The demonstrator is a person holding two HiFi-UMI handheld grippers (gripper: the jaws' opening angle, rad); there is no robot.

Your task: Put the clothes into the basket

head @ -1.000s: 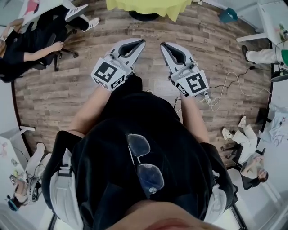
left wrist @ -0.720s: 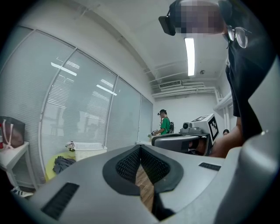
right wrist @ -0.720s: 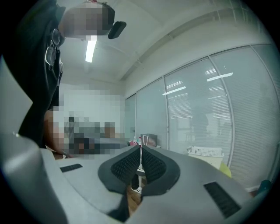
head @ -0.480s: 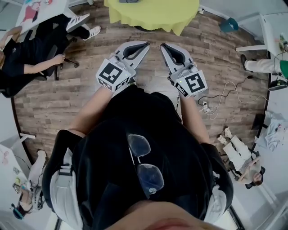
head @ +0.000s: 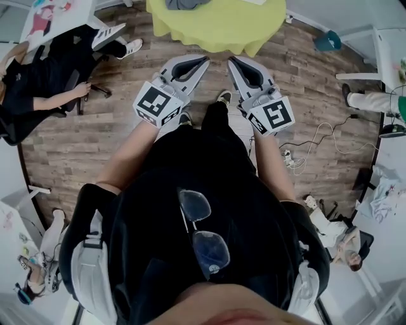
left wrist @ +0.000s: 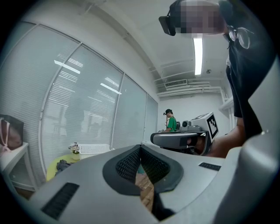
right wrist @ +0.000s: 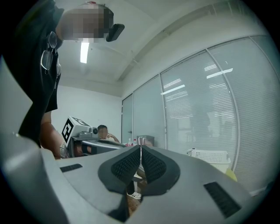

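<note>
The yellow-green table (head: 216, 25) has slid further into the head view than a second ago, and a grey garment (head: 186, 4) now shows at its far edge. I judge the person is closing in on the clothes, with nothing picked up yet. The left gripper (head: 200, 61) and right gripper (head: 232, 62) point ahead, fingers pressed together on nothing. The white basket (left wrist: 92, 149) seems to sit on that table, near the garment.

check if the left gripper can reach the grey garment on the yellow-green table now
Probably not yet: the left gripper, jaws shut, hangs short of the yellow-green table where the grey garment lies; only wooden floor lies between.
</note>
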